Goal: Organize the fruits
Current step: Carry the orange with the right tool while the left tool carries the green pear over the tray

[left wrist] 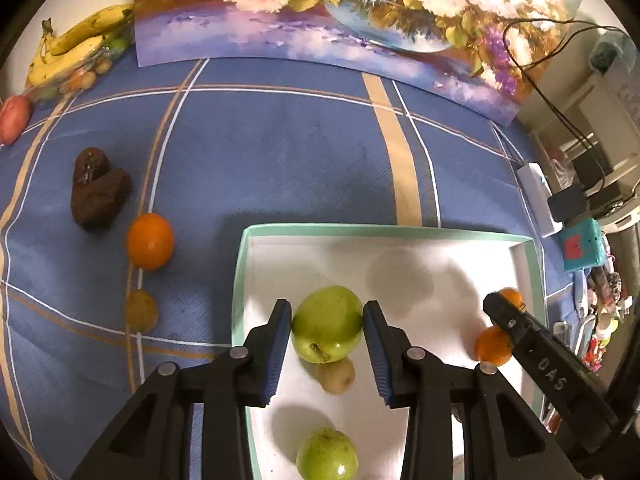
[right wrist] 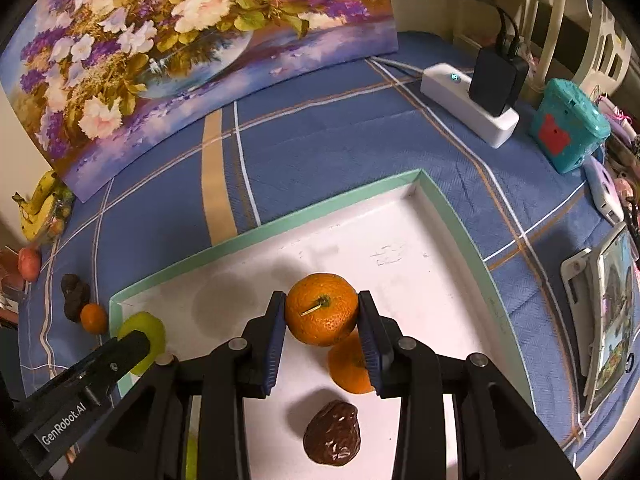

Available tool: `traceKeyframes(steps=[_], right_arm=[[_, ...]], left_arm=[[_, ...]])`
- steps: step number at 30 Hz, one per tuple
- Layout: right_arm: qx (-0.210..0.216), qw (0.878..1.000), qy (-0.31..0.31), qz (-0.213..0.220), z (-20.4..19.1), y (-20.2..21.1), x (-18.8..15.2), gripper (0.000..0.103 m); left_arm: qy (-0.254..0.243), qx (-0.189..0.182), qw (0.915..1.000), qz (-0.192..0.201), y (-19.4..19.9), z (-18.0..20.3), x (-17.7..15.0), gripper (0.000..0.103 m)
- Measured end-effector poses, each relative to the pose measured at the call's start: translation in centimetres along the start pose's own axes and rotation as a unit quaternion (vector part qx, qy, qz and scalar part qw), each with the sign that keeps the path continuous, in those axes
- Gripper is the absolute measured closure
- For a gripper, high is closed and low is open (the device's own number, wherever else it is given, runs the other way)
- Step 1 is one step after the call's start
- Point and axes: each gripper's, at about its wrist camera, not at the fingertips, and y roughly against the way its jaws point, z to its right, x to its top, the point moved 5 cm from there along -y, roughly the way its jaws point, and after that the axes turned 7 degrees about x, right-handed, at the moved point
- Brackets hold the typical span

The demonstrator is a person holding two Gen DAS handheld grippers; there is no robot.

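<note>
- Left gripper closed on a green apple, blue pads pressed to both sides, jaws only part-way open because the fruit fills the gap.
- Held above the white floor of the tray, pointing steeply down; apparently carried in for release rather than lifted out, judging by the task.
- Directly beneath: a small tan fruit, and nearer the camera a second green apple. Greens gathered at this end, so placement beside them seems the aim.
- Right gripper clamped likewise on an orange mandarin, stem facing the camera, jaws narrow and full.
- Below it another mandarin, partly hidden behind the right pad, and a dark brown wrinkled fruit on the tray floor. Possibly a dried date; hard to confirm from this view.
- Oranges grouped at this side of the tray, which suggests sorting by kind.
- Still outside, on the blue checked cloth over the table: a loose mandarin, a yellowish fruit, two dark brown fruits, a red fruit and a bunch of bananas.
- Flower painting propped at the back, clear of the work.
- Risk: dropping either fruit on those below could set them rolling.
</note>
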Motion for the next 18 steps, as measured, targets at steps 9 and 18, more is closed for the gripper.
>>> traceKeyframes(steps=[9, 18], right_arm=[[-0.006, 1.0, -0.005, -0.019, 0.7, -2.1, -1.0, 0.066], [-0.009, 1.0, -0.007, -0.023, 0.9, -2.7, -1.2, 0.066]], left_arm=[[0.0, -0.002, 1.0, -0.001, 0.0, 0.0, -0.2, 0.064], [0.006, 0.003, 0.9999, -0.013, 0.0, -0.4, -0.2, 0.064]])
